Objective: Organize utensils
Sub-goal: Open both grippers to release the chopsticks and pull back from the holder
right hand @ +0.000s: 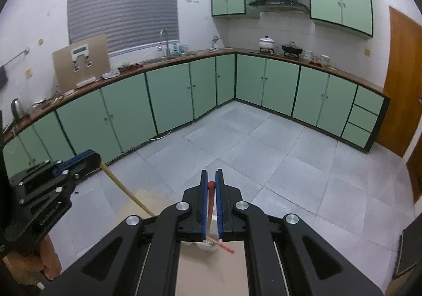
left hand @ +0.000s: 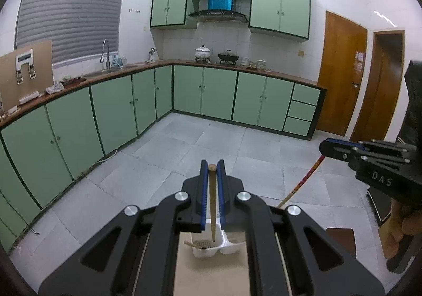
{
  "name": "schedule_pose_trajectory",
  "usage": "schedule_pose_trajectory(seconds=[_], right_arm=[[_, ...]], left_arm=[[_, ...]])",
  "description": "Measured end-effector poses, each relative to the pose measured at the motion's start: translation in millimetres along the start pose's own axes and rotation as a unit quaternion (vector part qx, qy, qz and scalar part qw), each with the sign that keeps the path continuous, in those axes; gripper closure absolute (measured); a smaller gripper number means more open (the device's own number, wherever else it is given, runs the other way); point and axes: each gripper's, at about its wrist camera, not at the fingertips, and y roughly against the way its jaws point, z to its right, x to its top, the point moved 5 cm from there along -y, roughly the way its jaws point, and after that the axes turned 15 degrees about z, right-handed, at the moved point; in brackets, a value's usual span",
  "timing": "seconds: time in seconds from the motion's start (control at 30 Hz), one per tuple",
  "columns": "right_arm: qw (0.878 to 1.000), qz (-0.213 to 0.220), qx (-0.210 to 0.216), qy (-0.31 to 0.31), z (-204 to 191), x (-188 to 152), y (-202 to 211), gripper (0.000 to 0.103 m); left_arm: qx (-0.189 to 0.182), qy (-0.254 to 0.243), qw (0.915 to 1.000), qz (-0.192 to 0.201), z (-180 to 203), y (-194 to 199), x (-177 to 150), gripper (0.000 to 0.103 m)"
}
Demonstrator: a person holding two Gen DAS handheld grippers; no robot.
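Note:
My left gripper (left hand: pixel 212 167) is shut on a brown chopstick (left hand: pixel 212 206) that hangs down over a white divided holder (left hand: pixel 224 246) on a pale table (left hand: pixel 211 272). A utensil (left hand: pixel 196 244) lies in the holder's left compartment. My right gripper (right hand: pixel 211 184) is shut on a red-topped chopstick (right hand: pixel 210 206) above the white holder (right hand: pixel 209 245). Another red-ended chopstick (right hand: pixel 224 246) lies across the holder. The right gripper (left hand: pixel 327 148) with its red chopstick (left hand: pixel 303 180) shows in the left wrist view; the left gripper (right hand: pixel 89 157) with its chopstick (right hand: pixel 126 190) shows in the right wrist view.
Green kitchen cabinets (left hand: pixel 205 92) run along the far walls over a grey tiled floor (left hand: pixel 184 153). A sink with a tap (left hand: pixel 105 54) and pots (left hand: pixel 202 53) stand on the counter. Brown doors (left hand: pixel 340 77) are at the right.

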Motion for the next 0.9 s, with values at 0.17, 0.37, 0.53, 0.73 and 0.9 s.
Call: schedule_pose_trajectory(seconds=[0.17, 0.37, 0.53, 0.73, 0.9], right_arm=[[0.999, -0.023, -0.003, -0.023, 16, -36, -46, 0.097], [0.998, -0.056, 0.001, -0.032, 25, -84, -80, 0.097], [0.998, -0.056, 0.0, -0.039, 33, -95, -82, 0.079], [0.998, -0.022, 0.012, -0.059, 44, -85, -39, 0.079], [0.998, 0.022, 0.031, -0.056, 46, -96, 33, 0.073]], left_arm=[[0.009, 0.01, 0.9998, -0.013, -17, -43, -35, 0.097], [0.013, 0.023, 0.9987, -0.044, -34, -77, -80, 0.097], [0.012, 0.018, 0.9984, -0.052, -40, -76, -97, 0.076], [0.005, 0.012, 0.9997, -0.02, -48, -33, -75, 0.054], [-0.005, -0.019, 0.9998, 0.01, -45, 39, -80, 0.039]])
